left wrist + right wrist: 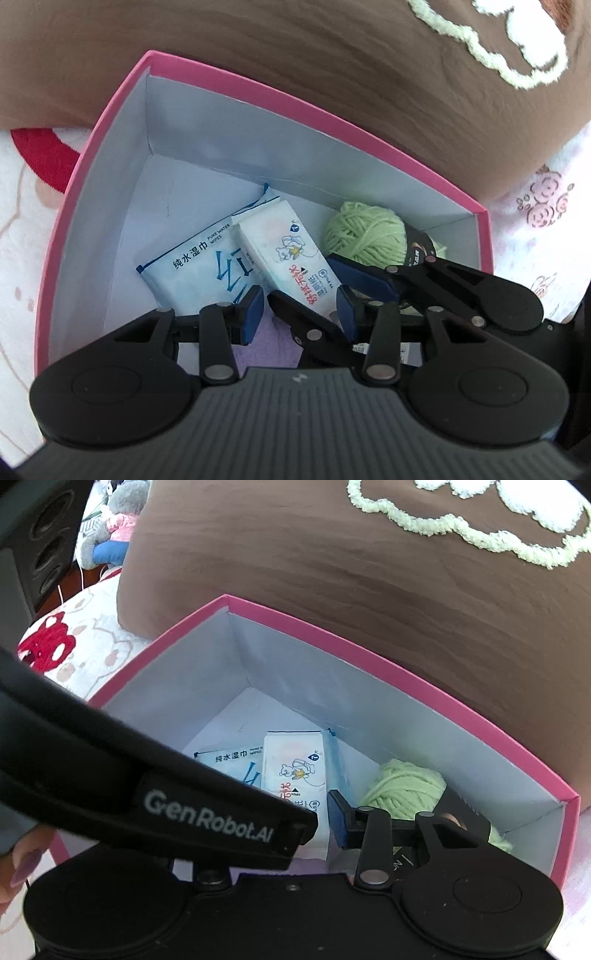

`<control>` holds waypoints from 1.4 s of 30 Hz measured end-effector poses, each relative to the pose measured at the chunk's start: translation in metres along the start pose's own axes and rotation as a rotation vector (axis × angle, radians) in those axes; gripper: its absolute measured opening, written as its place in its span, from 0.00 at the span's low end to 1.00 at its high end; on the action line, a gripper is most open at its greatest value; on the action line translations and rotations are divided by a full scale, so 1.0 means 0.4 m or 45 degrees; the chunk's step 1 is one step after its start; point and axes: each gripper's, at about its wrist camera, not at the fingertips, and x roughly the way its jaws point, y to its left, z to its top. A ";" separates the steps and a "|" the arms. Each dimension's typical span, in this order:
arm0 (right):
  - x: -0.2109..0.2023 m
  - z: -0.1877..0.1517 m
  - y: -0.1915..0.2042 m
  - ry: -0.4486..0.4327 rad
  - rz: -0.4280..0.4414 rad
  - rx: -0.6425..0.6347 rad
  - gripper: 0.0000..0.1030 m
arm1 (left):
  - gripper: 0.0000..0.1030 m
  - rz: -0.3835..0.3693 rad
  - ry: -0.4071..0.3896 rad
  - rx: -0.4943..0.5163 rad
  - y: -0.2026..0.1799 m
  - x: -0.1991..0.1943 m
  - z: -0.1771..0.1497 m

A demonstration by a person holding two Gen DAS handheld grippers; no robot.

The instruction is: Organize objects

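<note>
A pink box (288, 99) with a white inside holds a blue wet-wipes pack (192, 269), a white tissue pack (291, 258) lying across it, and a green yarn ball (365, 232). My left gripper (301, 312) is open low inside the box, its fingers either side of the tissue pack's near end, over a purple cloth (266, 347). My right gripper (295, 284) reaches in from the right, open around the tissue pack; in the right wrist view (317, 812) the left gripper's body hides its left finger. The box (332, 657), tissue pack (293, 771) and yarn (406, 786) also show there.
A brown cushion (332, 55) with cloud embroidery lies behind the box. White patterned bedding (18, 221) surrounds it. A plush toy (114, 520) and a dark speaker (40, 535) sit at the far left. A black label band (458, 823) wraps the yarn.
</note>
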 end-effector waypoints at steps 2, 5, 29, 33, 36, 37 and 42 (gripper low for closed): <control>0.002 0.000 0.006 -0.012 -0.036 -0.023 0.43 | 0.41 -0.003 -0.016 -0.013 0.004 0.000 0.000; 0.015 0.006 0.021 -0.005 -0.080 -0.048 0.42 | 0.39 0.044 -0.065 0.043 -0.007 0.002 -0.007; -0.245 -0.115 0.066 -0.178 -0.012 0.194 0.47 | 0.54 0.134 -0.202 0.305 -0.038 -0.260 -0.129; -0.304 -0.113 0.084 -0.220 -0.029 0.228 0.48 | 0.55 0.141 -0.203 0.310 -0.031 -0.313 -0.160; -0.347 -0.117 0.108 -0.243 -0.044 0.226 0.48 | 0.55 0.182 -0.190 0.324 -0.038 -0.353 -0.190; -0.364 -0.123 0.121 -0.249 -0.048 0.226 0.49 | 0.55 0.202 -0.192 0.331 -0.040 -0.367 -0.201; -0.436 -0.133 0.139 -0.256 -0.003 0.237 0.49 | 0.58 0.254 -0.200 0.353 -0.061 -0.423 -0.224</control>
